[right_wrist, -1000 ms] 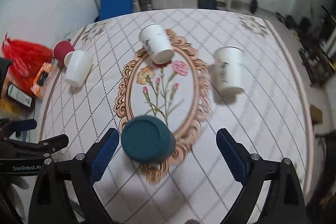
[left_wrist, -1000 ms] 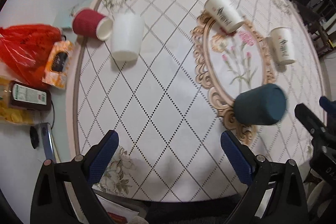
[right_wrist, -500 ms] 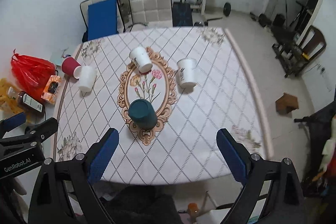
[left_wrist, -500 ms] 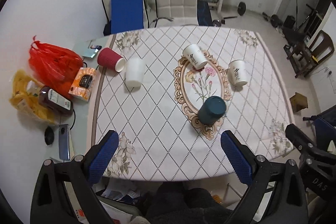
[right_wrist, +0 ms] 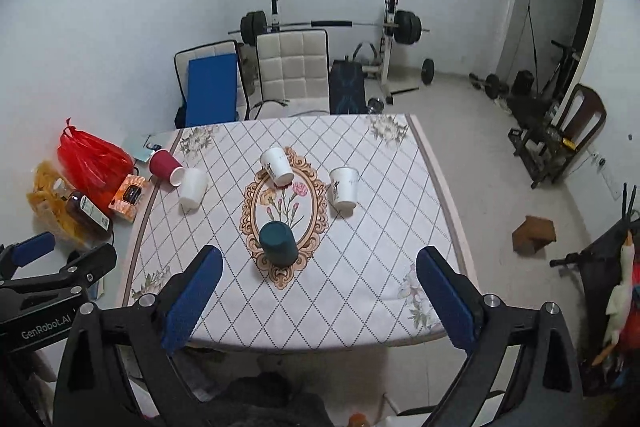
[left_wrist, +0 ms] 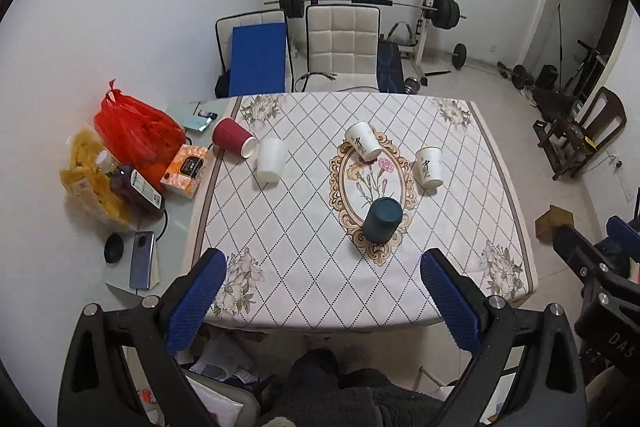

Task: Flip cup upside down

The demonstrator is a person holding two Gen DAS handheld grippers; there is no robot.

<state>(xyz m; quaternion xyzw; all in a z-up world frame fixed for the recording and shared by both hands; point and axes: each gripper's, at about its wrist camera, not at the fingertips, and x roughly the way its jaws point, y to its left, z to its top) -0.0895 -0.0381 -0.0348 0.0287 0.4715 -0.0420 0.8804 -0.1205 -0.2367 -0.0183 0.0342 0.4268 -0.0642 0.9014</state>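
Observation:
A dark teal cup (left_wrist: 382, 219) stands upside down on the oval flower pattern of the tablecloth; it also shows in the right wrist view (right_wrist: 278, 243). Two printed white cups (left_wrist: 363, 141) (left_wrist: 429, 167), a plain white cup (left_wrist: 271, 160) and a red cup (left_wrist: 233, 137) are also on the table. The red cup lies on its side. My left gripper (left_wrist: 324, 301) is open and empty, high above and behind the table's near edge. My right gripper (right_wrist: 318, 295) is open and empty, likewise pulled back.
The table (left_wrist: 516, 227) has a diamond-pattern cloth. On the glass strip at left lie a red bag (left_wrist: 134, 135), a bottle (left_wrist: 136, 189), an orange box (left_wrist: 187, 165) and a phone (left_wrist: 142, 261). Chairs (left_wrist: 342, 43) and a barbell rack stand behind. A brown box (right_wrist: 534, 235) sits on the floor.
Both grippers have pulled far up and back from the table. The teal cup stays upside down where it was.

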